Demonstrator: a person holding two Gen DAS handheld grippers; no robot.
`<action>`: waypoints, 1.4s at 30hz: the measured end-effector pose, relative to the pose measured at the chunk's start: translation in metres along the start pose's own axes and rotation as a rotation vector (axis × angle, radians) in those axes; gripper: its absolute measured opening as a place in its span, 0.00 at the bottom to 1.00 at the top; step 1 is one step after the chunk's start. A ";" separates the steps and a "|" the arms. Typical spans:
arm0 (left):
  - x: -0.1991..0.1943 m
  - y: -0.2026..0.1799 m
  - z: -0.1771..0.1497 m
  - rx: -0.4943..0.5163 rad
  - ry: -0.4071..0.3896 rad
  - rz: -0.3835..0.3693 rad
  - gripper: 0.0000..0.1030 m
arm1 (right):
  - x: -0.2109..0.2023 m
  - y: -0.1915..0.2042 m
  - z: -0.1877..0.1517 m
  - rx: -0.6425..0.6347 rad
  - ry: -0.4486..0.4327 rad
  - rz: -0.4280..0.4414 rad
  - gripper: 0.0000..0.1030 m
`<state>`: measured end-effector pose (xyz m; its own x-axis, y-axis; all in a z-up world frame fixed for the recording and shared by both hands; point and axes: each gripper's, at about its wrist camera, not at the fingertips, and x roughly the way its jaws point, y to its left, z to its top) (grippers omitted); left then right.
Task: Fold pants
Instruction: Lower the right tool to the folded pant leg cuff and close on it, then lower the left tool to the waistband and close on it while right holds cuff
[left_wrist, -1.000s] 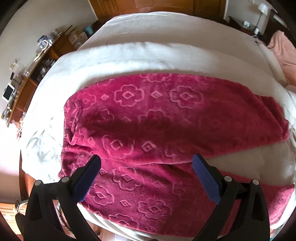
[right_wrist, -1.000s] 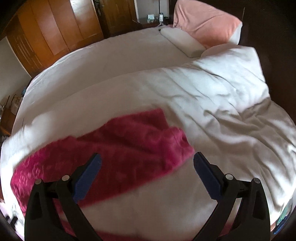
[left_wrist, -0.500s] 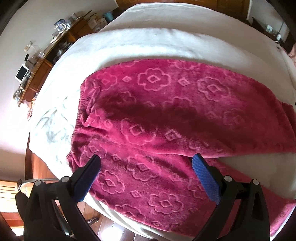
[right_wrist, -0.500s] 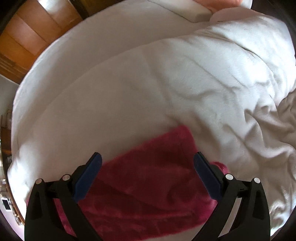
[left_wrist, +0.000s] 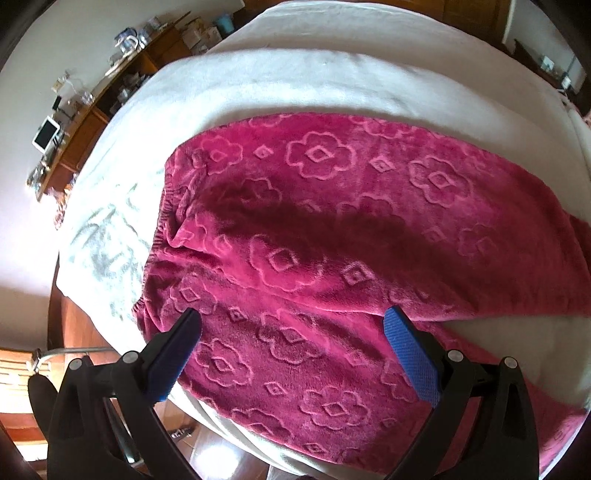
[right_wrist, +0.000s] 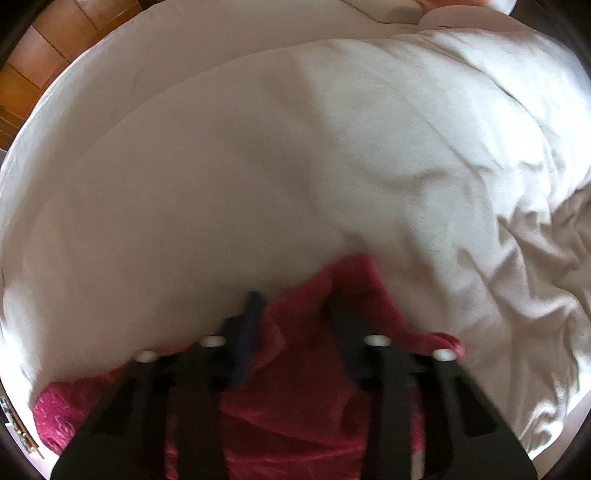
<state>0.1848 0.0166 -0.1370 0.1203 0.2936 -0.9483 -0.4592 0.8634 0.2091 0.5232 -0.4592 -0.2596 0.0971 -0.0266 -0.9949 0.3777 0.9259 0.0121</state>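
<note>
pants lay flat on white bedding, waistband just beyond our left gripper, jaws wide, nothing held | right gripper had just been closing, leg hem bunched between its fingers | we judged: gathering for the fold

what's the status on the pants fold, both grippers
Left gripper open above the pants, near the waistband. Right gripper just closing, leg-end fabric bunched between the jaws. Pants spread flat on white bedding. Nothing in the way.
</note>
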 end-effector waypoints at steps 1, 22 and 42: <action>0.003 0.003 0.003 -0.008 0.003 -0.002 0.95 | -0.002 -0.004 -0.003 0.009 0.004 0.005 0.13; 0.089 0.113 0.136 -0.290 0.031 -0.169 0.95 | -0.091 -0.076 -0.129 0.162 -0.131 0.014 0.06; 0.160 0.168 0.188 -0.621 0.202 -0.254 0.95 | -0.086 -0.131 -0.196 0.178 -0.140 -0.210 0.06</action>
<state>0.2922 0.2853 -0.2084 0.1521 -0.0206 -0.9882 -0.8636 0.4835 -0.1430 0.2845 -0.5044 -0.1957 0.1213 -0.2733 -0.9543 0.5570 0.8145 -0.1624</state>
